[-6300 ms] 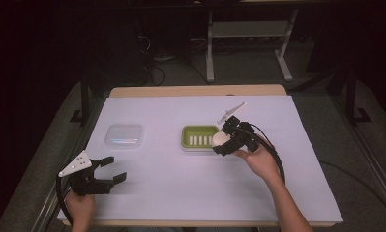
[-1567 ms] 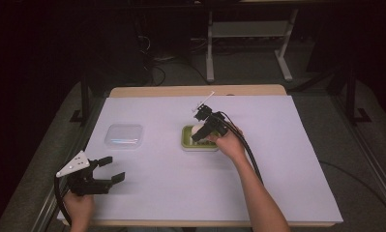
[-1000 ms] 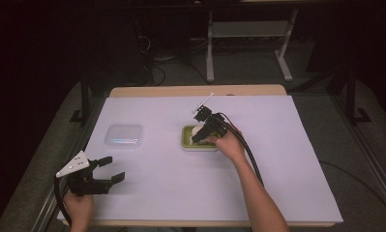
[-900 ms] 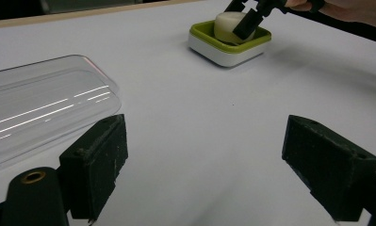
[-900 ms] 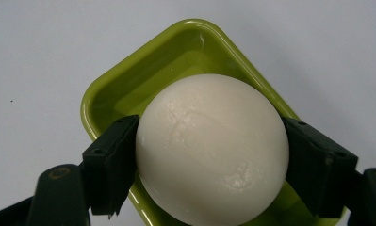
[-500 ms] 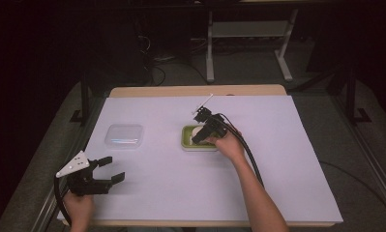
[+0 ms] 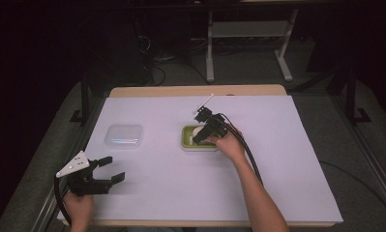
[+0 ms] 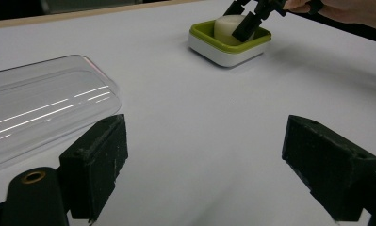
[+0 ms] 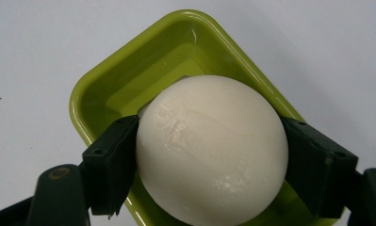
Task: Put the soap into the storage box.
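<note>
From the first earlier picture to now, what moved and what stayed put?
The right tool, gripping the round white soap bar, carried it leftward from the green dish's right edge and lowered it into the green rectangular dish. The left tool and clear plastic lid stayed put.

The soap [image 9: 213,148], low in the frame between matt black jaws, looks waxy and smooth with a faint scuffed patch, and the green dish [image 9: 129,80] under it is glossy moulded plastic. At the left of the left gripper view, the clear lid [image 8: 39,113] is shiny see-through plastic streaked with light. The table cover [image 7: 287,159] looks like matt white paper, with a bare wood edge [image 7: 195,90] at its top.
</note>
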The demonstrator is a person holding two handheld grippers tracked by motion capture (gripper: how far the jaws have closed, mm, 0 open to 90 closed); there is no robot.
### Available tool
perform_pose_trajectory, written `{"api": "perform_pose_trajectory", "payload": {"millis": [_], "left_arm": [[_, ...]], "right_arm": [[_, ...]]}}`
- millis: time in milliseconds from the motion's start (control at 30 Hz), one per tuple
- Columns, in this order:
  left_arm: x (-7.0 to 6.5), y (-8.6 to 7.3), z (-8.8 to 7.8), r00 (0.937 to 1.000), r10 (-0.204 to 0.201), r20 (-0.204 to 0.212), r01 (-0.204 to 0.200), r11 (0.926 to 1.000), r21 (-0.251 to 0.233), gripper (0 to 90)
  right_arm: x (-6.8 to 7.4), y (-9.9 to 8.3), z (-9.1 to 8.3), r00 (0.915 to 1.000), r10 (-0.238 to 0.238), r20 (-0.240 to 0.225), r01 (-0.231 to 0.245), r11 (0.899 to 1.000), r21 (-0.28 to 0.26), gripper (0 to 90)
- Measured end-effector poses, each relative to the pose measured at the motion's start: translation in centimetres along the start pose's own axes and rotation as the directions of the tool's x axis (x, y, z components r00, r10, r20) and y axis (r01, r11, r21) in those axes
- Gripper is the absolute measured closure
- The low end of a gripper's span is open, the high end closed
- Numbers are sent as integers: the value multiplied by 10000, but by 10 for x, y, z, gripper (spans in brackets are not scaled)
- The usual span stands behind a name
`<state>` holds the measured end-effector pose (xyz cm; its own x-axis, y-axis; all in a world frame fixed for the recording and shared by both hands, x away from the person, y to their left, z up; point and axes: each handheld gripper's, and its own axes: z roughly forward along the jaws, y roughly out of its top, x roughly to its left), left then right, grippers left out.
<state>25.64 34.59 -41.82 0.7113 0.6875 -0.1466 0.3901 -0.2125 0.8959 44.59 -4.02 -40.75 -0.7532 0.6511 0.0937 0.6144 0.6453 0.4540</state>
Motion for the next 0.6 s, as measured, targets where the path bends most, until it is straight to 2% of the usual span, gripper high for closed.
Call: {"api": "perform_pose_trajectory", "payload": {"millis": [600], "left_arm": [[0, 0, 0, 10000, -2, 1, 2, 10000, -15, 145]], "right_arm": [[0, 0, 1, 10000, 46, 2, -46, 10000, 30, 231]]}}
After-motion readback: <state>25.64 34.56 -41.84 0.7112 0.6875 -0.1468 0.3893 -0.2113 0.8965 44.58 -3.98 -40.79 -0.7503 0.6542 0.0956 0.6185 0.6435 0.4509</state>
